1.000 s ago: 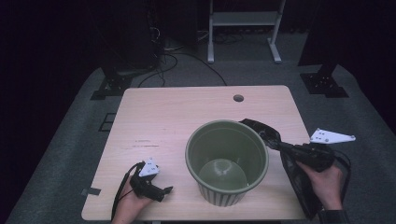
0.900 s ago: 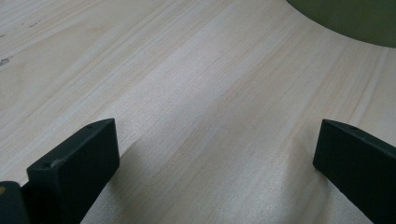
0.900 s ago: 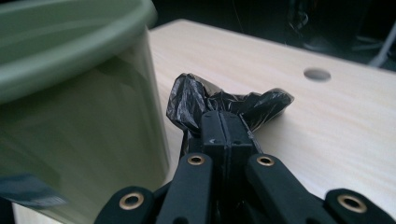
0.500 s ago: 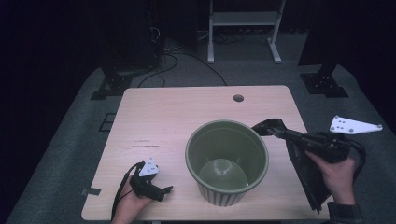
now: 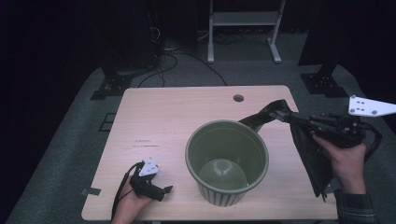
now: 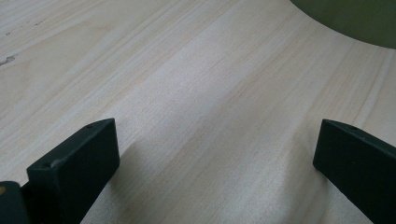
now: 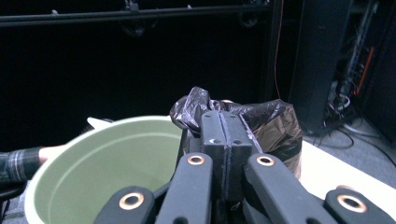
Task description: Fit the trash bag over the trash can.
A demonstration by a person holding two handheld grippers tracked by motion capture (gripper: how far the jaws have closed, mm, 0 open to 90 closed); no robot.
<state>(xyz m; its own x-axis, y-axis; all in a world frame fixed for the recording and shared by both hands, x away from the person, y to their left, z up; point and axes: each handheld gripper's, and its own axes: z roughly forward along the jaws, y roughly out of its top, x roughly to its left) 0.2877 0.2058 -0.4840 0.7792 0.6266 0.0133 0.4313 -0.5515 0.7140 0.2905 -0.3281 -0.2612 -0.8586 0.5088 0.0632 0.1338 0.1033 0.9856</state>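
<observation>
Gripping a black bag [image 5: 312,154], the right gripper [image 5: 280,113] sits above the table [image 5: 177,116] at its right side, just beside the rim of the green bin [image 5: 227,161]. In the right gripper view its jaws are pressed together with a fold of the bag [image 7: 271,123] pinched between them; crumpled film bulges out above and to both sides of the jaw tips, so the held part is the bag's upper edge. In the high view the rest of the bag hangs down from the jaws along the person's right hand [image 5: 343,156], reaching toward the table's near right corner, while a short tail of film stretches from the tips toward the bin's rim; whether that tail touches the rim I cannot tell. The bin [image 7: 93,172] stands upright on the table, open mouth up, nearer the front edge than the back, and its inside looks bare. The left gripper [image 5: 164,190] rests low at the table's near left, held in the left hand [image 5: 133,203], well apart from the bag and pointing toward the bin. In the left gripper view its jaws are spread wide with only bare wood between them, and a curve of the bin [image 6: 355,21] shows at the upper right. A small round hole [image 5: 238,98] marks the table's far edge.
</observation>
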